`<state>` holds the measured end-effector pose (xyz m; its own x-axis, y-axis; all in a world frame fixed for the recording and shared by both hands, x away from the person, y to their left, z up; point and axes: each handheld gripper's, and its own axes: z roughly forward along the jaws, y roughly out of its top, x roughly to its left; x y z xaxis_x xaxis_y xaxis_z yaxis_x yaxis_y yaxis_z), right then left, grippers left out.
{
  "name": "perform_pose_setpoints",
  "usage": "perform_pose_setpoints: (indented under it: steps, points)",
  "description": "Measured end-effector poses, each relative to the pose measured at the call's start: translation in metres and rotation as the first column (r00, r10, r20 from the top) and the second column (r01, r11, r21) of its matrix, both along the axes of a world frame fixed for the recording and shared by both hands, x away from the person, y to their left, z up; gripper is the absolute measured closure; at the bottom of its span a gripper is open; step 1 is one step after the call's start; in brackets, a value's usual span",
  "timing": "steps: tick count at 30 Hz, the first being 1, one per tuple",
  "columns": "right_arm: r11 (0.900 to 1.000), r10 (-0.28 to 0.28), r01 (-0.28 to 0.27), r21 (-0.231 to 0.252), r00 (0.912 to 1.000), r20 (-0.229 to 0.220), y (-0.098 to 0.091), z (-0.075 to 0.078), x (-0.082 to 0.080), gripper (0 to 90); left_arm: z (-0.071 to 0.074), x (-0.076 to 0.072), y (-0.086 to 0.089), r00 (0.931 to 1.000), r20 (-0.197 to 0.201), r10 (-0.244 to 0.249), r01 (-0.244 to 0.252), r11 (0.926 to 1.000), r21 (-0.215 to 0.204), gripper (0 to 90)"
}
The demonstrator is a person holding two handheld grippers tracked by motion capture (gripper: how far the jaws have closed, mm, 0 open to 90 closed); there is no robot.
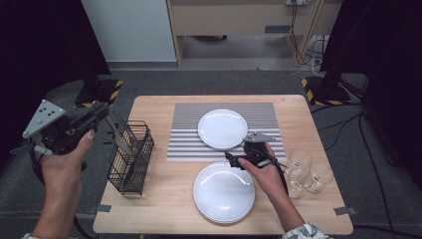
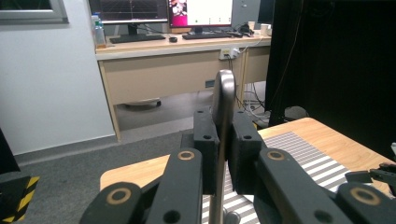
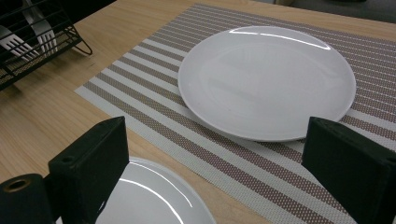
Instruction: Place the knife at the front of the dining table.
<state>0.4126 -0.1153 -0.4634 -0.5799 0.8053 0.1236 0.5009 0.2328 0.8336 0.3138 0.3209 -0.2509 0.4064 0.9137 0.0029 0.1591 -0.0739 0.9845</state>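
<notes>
Cutlery piece (image 2: 222, 100) sits clenched in your left tongs (image 2: 223, 140), lifted clear of the wire caddy (image 1: 130, 158); your right tongs (image 3: 212, 168) gape, empty, between two bare plates; place-setting looks barely begun.

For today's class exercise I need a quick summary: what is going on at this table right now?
A person is laying a table with two handheld grippers. The left gripper is shut on the handle of a piece of grey metal cutlery, held up beside the black wire cutlery basket. The right gripper hangs open between two round white plates: the far plate on the striped placemat, the near plate on bare wood. Clear drinking glasses stand at the right.
</notes>
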Motion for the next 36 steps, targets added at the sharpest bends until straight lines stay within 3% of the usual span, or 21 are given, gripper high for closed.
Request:
perform_pose_setpoints:
  steps: [14, 23, 29, 36]
  points:
    - [1.0, 0.002, -0.002, 0.0, 1.0, -0.003, -0.001, -0.001, 0.001, 7.3, -0.007, 0.013, -0.027, 0.9986, -0.011, -0.051, 0.051, 0.9987, -0.007, 83.0]
    - [0.9998, 0.015, -0.015, 0.016, 0.9999, 0.008, 0.0, 0.002, 0.0, 9.2, -0.016, 0.029, -0.048, 0.9961, -0.022, -0.086, 0.086, 0.9963, -0.007, 83.0]
    - [0.999, 0.043, -0.043, 0.013, 0.9981, 0.045, 0.005, 0.009, -0.004, 9.4, -0.021, 0.035, -0.064, 0.993, -0.03, -0.114, 0.114, 0.9934, 0.0, 83.0]
    - [0.9967, 0.073, -0.077, 0.026, 0.9889, 0.129, 0.013, 0.023, -0.011, 12.6, -0.032, 0.046, -0.077, 0.99, -0.04, -0.135, 0.135, 0.9908, -0.006, 83.0]
